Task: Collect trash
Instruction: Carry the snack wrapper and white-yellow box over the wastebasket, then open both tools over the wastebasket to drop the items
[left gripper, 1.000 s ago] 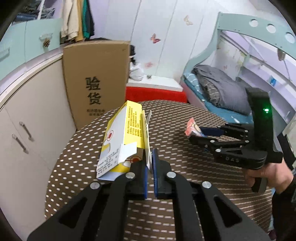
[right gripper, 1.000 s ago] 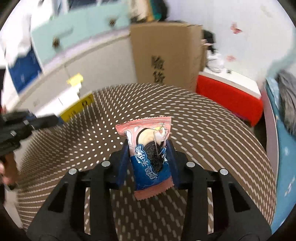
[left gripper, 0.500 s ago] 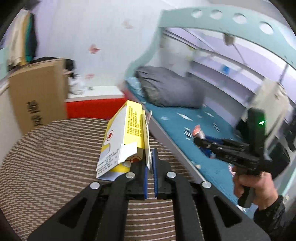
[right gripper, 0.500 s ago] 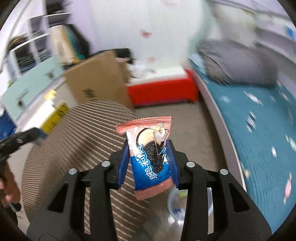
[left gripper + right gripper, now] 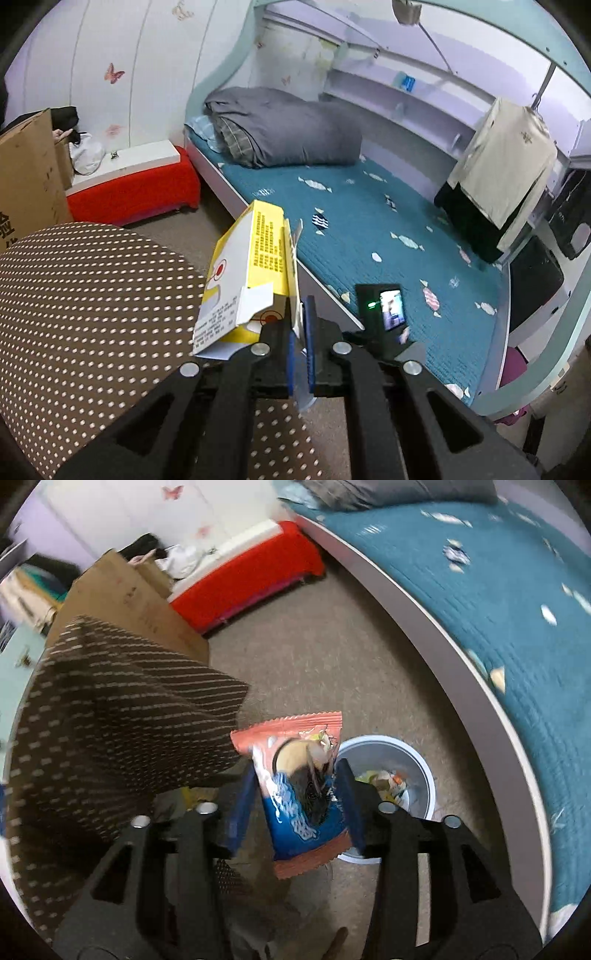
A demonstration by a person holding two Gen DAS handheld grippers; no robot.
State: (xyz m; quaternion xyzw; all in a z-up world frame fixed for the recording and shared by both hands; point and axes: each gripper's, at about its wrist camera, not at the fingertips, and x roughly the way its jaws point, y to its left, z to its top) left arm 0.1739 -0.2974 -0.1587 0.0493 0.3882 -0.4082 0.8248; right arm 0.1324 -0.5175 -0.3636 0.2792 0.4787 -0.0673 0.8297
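Note:
My left gripper (image 5: 300,317) is shut on a flap of an open yellow and white carton (image 5: 251,273) and holds it in the air past the edge of the round polka-dot table (image 5: 85,295). My right gripper (image 5: 295,790) holds a blue and pink cookie wrapper (image 5: 299,794); its jaws stand wider than before, with a gap on the left side. It hangs over the floor just left of a white trash bin (image 5: 391,775) with litter inside. The back of the right gripper (image 5: 382,306) shows below the left one.
A bed with a teal cover (image 5: 388,236) (image 5: 498,590) lies to the right, a red bench (image 5: 129,192) (image 5: 251,572) and a cardboard box (image 5: 26,177) (image 5: 125,602) behind the table. The floor (image 5: 314,646) between table and bed is carpeted.
Both grippers swung right, away from the table toward the bed. The right gripper tipped down over the trash bin and its jaws widened around the wrapper.

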